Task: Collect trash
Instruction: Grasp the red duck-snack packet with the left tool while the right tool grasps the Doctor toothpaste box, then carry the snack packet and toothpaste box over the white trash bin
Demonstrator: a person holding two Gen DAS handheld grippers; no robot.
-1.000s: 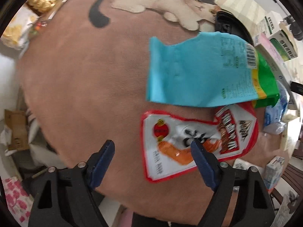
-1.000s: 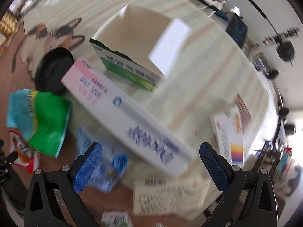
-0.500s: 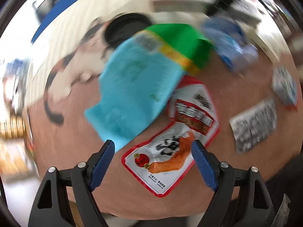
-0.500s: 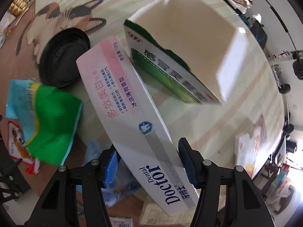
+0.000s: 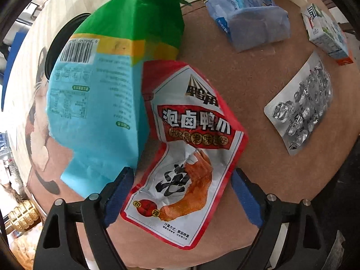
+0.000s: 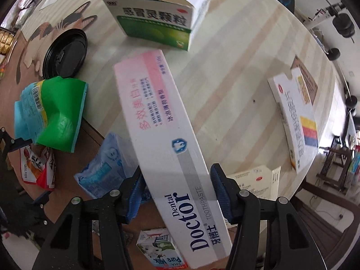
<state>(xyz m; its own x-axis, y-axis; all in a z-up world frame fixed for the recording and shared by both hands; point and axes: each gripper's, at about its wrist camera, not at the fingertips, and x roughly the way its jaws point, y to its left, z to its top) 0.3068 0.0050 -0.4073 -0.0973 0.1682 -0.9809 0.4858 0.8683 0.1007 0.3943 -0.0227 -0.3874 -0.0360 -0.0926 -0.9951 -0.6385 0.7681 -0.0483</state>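
Observation:
My left gripper is open around the lower end of a red and white snack wrapper that lies crumpled on the brown mat; the pads stand just beside its edges. A blue and green bag overlaps the wrapper's left side. My right gripper is shut on a long white and pink toothpaste box and holds it above the table. In the right wrist view the wrapper and the bag lie at the left.
A light blue pouch, a small milk carton and a foil blister pack lie on the mat. A green medicine box, a black lid, a white and yellow box and a leaflet sit on the striped cloth.
My left gripper swung round and moved in until the red wrapper sits between its fingers. My right gripper closed on the toothpaste box and lifted it.

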